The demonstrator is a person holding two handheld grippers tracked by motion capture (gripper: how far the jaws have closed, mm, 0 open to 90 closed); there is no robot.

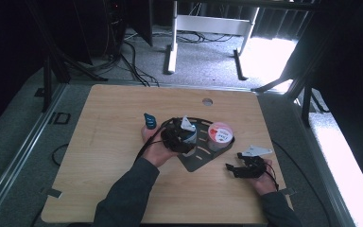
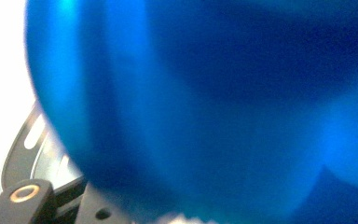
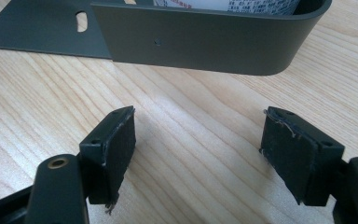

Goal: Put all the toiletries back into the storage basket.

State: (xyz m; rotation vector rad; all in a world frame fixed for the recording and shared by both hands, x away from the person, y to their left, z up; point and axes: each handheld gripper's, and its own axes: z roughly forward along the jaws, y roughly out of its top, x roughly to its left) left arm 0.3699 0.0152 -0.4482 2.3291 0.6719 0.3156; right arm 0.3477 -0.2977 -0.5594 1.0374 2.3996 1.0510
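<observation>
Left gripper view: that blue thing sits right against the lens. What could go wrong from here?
1. The blue object blocks the left hand-held gripper's own view of where it goes, so it may be set down crooked on the dark rack.
2. The pink-lidded tub stands close beside it in the rack and could be bumped.
3. The right hand-held gripper rests open on the table, steadying nothing, so the rack may slide.

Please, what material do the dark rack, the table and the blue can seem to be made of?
Rack: likely sheet metal, matte dark grey; thin bent wall, punched slots. Table: wood or wood-look laminate, light with grain lines. Blue can: probably metal, glossy with soft reflections, though blurred.
</observation>
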